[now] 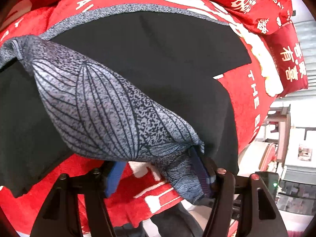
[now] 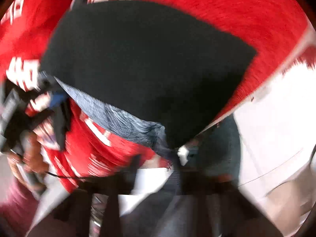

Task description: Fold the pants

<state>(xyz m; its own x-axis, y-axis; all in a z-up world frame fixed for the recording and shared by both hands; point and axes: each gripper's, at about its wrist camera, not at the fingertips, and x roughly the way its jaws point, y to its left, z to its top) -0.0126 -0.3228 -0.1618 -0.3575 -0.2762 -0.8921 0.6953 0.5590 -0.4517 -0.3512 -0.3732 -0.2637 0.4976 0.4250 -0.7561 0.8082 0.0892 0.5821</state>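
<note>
Presently, the black pants with a grey leaf-patterned waistband (image 1: 150, 63) lie spread over a red plush bedspread printed with white lettering (image 1: 254, 102), with the patterned waistband section lifted off the surface and stretched in a band across the left wrist view. The left gripper (image 1: 162, 174) has its two blue-padded fingers (image 1: 114, 177) standing apart; the waistband end hangs against the inner face of the right-hand finger, and the left-hand finger is clear of the fabric, so no closed pinch is visible. Behind the pants, red cushions with white characters (image 1: 276, 19) sit at the far edge of the bedspread.

The right wrist view is heavily motion-blurred. It shows the pants (image 2: 146, 65) as a broad black panel on the bedspread (image 2: 227, 15), the grey waistband running along the panel's lower edge down to a bunched point at the right gripper (image 2: 173, 158). Whether that gripper is clamped on the cloth cannot be told through the blur. At far left the other handheld device is visible, held in a bare hand (image 2: 29, 158)
</note>
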